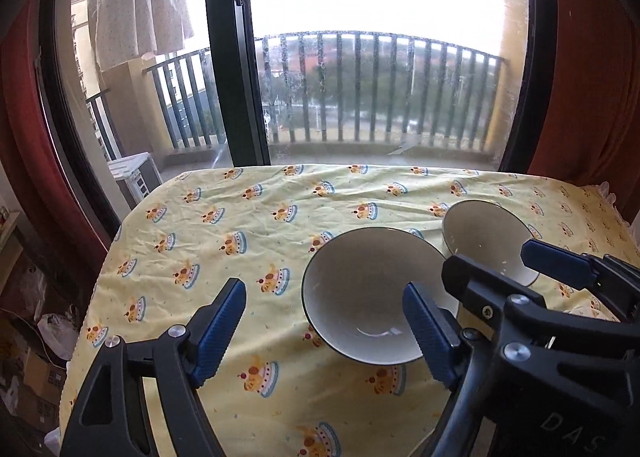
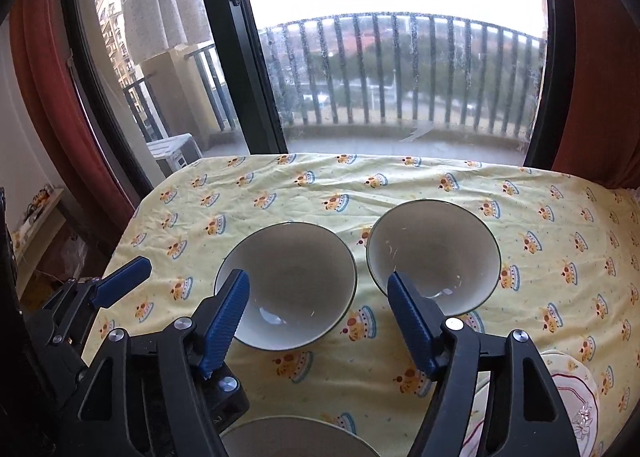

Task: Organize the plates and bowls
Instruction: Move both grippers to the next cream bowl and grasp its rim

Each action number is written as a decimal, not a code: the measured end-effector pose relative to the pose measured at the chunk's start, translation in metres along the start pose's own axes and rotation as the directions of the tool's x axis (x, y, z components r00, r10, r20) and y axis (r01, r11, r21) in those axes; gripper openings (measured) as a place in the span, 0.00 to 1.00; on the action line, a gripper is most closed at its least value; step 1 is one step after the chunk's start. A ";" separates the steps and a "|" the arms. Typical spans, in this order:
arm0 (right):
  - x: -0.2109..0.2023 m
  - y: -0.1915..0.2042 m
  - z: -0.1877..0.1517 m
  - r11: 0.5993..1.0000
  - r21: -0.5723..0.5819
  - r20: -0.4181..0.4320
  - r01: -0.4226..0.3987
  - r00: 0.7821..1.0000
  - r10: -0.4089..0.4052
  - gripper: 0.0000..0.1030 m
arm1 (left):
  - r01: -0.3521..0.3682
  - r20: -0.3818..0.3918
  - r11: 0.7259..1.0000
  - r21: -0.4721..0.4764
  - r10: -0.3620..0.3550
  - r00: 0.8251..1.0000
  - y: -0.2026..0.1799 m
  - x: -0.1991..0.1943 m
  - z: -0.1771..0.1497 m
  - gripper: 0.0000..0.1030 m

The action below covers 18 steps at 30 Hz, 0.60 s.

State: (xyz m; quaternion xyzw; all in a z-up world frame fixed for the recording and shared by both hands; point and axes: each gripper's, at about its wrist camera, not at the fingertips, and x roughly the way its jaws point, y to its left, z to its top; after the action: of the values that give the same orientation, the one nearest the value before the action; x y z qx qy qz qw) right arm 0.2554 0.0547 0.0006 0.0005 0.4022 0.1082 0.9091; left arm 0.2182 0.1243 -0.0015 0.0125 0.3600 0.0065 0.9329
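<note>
Left gripper (image 1: 324, 321): jaws stand wide apart, nothing between the pads, nothing touched. It hangs above the desk (image 1: 240, 217), pointing down and forward toward the window (image 1: 380, 57).

Right gripper (image 2: 318, 315): jaws likewise well apart, empty, no contact with anything. It sits just beside the left gripper, on its right; each shows at the edge of the other's view.

Left bowl (image 2: 286, 285): grey inside, dark rim, upright, mouth facing up. Lies ahead of and below both grippers, between the two in the right wrist view; the left gripper's right finger (image 1: 428, 337) overlaps its rim in the picture, contact not seen.

Right bowl (image 2: 434, 255): same kind, upright, mouth up, just beside the left bowl, rims near but apart. It lies ahead of the right gripper's right finger (image 2: 412, 321).

Both bowls are round, so no long axis; both empty apart from small specks.

Surroundings: yellow patterned cloth (image 2: 540, 257) covers the desk, wrinkled. A white plate with floral print (image 2: 576, 397) lies below and right of the right gripper, partly hidden by it. Another pale rim (image 2: 296, 437) shows beneath the right gripper at the near edge. Red curtains (image 1: 592, 77) flank the window; balcony railing (image 1: 360, 89) beyond.

Nothing stands between the grippers and the bowls.
</note>
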 end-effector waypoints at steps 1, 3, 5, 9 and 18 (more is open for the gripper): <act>0.005 -0.001 0.002 1.000 0.005 -0.007 0.000 1.000 0.000 0.69 | -0.003 0.000 1.000 0.014 0.003 1.000 0.000 0.004 0.001 0.77; 0.015 -0.003 0.006 1.000 0.015 -0.025 -0.004 1.000 0.004 0.63 | -0.005 -0.009 0.999 0.032 0.006 1.000 0.000 0.014 0.003 0.76; 0.026 -0.004 0.007 1.000 0.022 -0.045 -0.002 0.999 0.003 0.59 | -0.001 -0.033 0.999 0.037 0.002 0.999 0.000 0.026 0.003 0.74; 0.045 -0.009 0.006 0.999 0.038 -0.084 0.012 0.996 -0.009 0.53 | 0.017 -0.081 1.000 0.023 -0.015 0.997 0.002 0.046 0.000 0.70; 0.069 -0.016 0.004 0.998 0.030 -0.135 0.060 0.989 -0.056 0.40 | 0.069 -0.139 0.998 -0.010 -0.070 0.988 0.004 0.071 -0.007 0.45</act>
State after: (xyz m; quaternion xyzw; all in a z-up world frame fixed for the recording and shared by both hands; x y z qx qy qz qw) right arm 0.3068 0.0527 -0.0488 -0.0029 0.4638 0.0747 0.8828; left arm 0.2661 0.1301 -0.0547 -0.0029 0.4242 -0.0244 0.9052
